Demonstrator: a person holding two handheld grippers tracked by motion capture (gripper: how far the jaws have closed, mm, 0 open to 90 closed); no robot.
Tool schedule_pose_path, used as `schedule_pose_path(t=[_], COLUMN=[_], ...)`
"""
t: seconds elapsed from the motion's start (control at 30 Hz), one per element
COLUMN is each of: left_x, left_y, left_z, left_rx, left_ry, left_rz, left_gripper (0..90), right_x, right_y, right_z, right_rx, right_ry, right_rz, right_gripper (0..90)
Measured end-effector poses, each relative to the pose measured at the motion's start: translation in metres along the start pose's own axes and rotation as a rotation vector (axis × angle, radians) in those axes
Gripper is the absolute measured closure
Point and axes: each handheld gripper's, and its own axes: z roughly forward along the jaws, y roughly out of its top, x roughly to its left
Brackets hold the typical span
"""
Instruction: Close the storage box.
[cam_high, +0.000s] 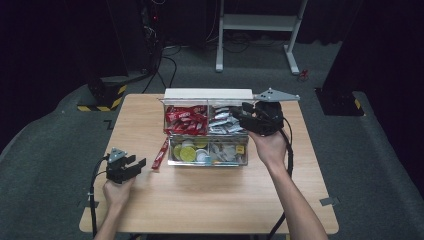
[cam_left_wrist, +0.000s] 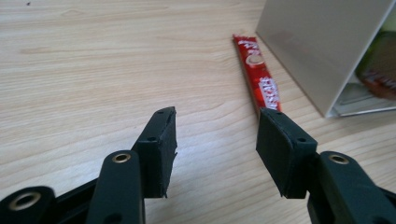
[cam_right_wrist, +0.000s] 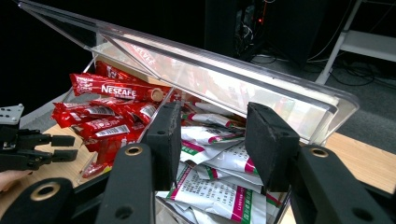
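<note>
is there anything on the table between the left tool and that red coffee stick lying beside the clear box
Nothing visible. The left tool is open over bare table, and the red stick lies just beyond its jaws, beside the box.

Black grippers (cam_high: 136, 165), brass-ringed screw holes.

I see a bare wooden table (cam_high: 210, 200) on grey carpet (cam_high: 45, 150) — behind it a white metal stand (cam_high: 260, 22) and yellow-black striped bases (cam_high: 100, 102), cables (cam_high: 170, 65) trailing between.
</note>
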Motion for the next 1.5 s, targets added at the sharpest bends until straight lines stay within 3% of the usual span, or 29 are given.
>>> schedule_pose_path(t=[0.4,0.53,0.97,1.5], left_x=[0.003,0.004,-0.001,-0.002], left_y=[-0.012,-0.015,-0.015,-0.015], left_z=[0.004,0.007,0.010,0.010], left_rx=[0.033,0.047,0.077,0.085], left_ry=[0.047,0.051,0.089,0.080], left_rz=[0.020,0.008,0.036,0.044], left_gripper=[44.8,44.3,39.5,35.3], right_x=[-0.002,-0.003,-0.010,-0.017], right_y=[-0.001,-0.002,-0.008,-0.025], right_z=[-0.006,-0.006,-0.009,-0.016], right_rx=[-0.015,-0.010,-0.013,-0.012], right_ry=[-0.008,-0.009,-0.021,-0.023], right_rz=[0.001,0.003,0.019,0.047], right_gripper=[55.3,55.0,53.7,52.6])
